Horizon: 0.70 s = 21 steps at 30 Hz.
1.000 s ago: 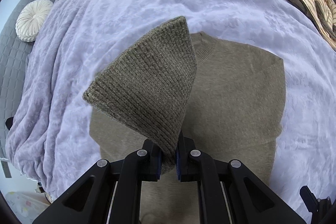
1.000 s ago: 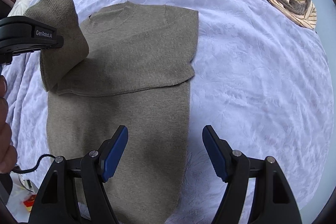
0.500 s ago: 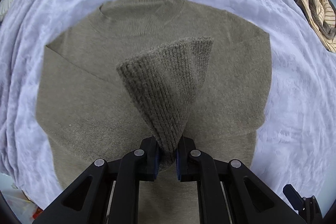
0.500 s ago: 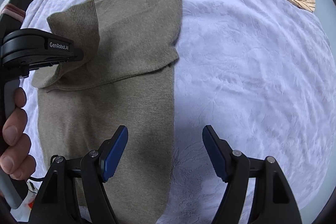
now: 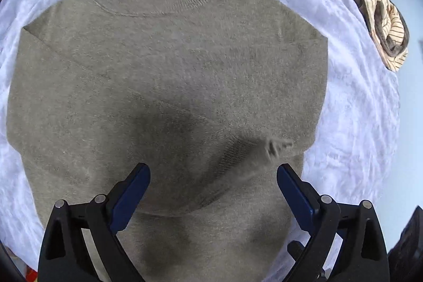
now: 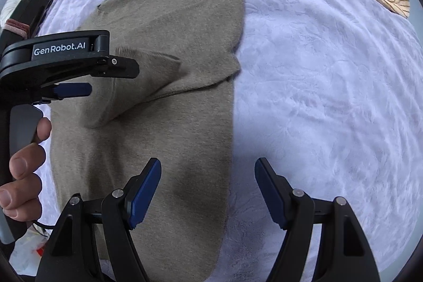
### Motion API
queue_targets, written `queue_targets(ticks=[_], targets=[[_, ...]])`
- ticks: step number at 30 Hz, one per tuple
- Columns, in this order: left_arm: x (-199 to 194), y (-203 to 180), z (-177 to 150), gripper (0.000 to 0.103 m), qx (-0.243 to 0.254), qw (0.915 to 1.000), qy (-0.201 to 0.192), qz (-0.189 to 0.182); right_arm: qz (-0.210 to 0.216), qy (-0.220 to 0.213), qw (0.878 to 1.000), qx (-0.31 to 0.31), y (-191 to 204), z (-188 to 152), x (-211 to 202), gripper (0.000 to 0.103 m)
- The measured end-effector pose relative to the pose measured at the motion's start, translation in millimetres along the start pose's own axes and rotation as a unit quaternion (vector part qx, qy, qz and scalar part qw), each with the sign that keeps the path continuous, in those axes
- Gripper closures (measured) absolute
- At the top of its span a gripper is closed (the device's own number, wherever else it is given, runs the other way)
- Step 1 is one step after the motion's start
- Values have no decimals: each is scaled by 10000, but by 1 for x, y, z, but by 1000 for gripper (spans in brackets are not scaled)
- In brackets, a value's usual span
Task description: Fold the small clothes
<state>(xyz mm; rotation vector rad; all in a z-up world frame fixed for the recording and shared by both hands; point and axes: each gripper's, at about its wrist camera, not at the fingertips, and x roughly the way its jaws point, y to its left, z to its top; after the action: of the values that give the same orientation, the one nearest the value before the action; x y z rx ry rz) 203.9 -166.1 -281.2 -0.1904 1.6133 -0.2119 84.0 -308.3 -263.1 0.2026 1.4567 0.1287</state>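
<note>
Spread flat on the pale lavender bedspread [image 6: 330,75], collar at the far end: an olive knit sweater [image 5: 169,75], right sleeve already folded across the chest, left sleeve cuff [image 5: 238,152] just dropping onto the body. Left gripper [image 5: 213,185] opening over that cuff, jaws wide and nothing pressed between them; right gripper [image 6: 207,188] hovering with jaws apart over the sweater's right edge. Best to let the cuff settle flat, smooth any bunching, then take the near hem evenly at both corners.
</note>
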Motion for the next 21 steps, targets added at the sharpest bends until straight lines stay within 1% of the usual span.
queue_targets(ticks=[2,3,6,10,11,13,14,15,16,17,18,20,21], targets=[[-11,10,-3,6,-67,9998,-32,-178,398,-51,9992,36,2,4,3,27],[-16,16,-6,6,-95,9996,-45,-245,671,-39,9977,119,2,6,6,27],[-31,38,-18,6,-147,9996,-92,-232,1590,108,9854,602,-3,17,22,27],[-41,60,-39,6,-257,9996,-74,-128,2081,217,9718,1092,-9,31,43,27],[-42,66,-41,6,-294,9995,-63,-112,2135,247,9696,1169,-10,34,48,27],[-43,74,-52,6,-385,9992,-33,-83,2043,361,9706,1217,-7,39,63,27],[-43,84,-56,6,-414,9991,-7,-73,1973,411,9726,1156,-5,41,70,32],[-42,88,-60,6,-443,9990,22,-47,1887,494,9751,1051,-2,43,77,51],[-40,91,-63,6,-470,9989,48,-29,1734,666,9783,914,4,45,87,61],[-39,93,-66,6,-483,9988,65,-17,1623,727,9805,834,6,45,91,69],[-38,94,-67,6,-488,9988,75,-1,1542,717,9825,765,8,45,92,70],[-40,94,-73,6,-451,9990,37,6,1549,546,9838,721,8,45,83,70],[-42,93,-74,6,-411,9992,1,16,1578,429,9836,761,6,44,77,65]])
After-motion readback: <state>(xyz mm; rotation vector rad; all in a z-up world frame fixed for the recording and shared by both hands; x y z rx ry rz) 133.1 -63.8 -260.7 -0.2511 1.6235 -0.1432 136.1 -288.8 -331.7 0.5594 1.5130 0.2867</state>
